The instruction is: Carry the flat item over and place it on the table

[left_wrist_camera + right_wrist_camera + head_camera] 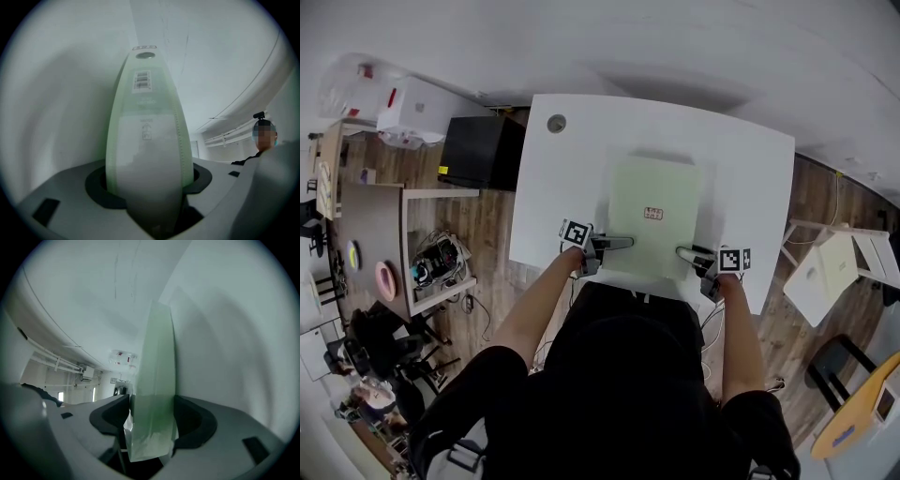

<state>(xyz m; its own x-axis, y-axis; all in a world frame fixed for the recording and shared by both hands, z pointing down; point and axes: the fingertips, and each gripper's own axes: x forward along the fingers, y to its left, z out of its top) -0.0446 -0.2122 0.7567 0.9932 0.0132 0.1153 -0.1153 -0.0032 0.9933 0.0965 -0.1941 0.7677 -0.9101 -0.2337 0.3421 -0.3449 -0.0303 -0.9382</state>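
Jaws of left gripper (622, 243) and right gripper (683, 251) pinch the pale green packet (654, 217) over the white counter's (546, 211) near edge; wood floor (492, 298) lies around it.

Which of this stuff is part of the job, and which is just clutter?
In the job:
pale green flat pack
left gripper and right gripper, each clamped on the pack's near edge
white table below the pack

Lying about:
black box
white box
pink ring on the side desk
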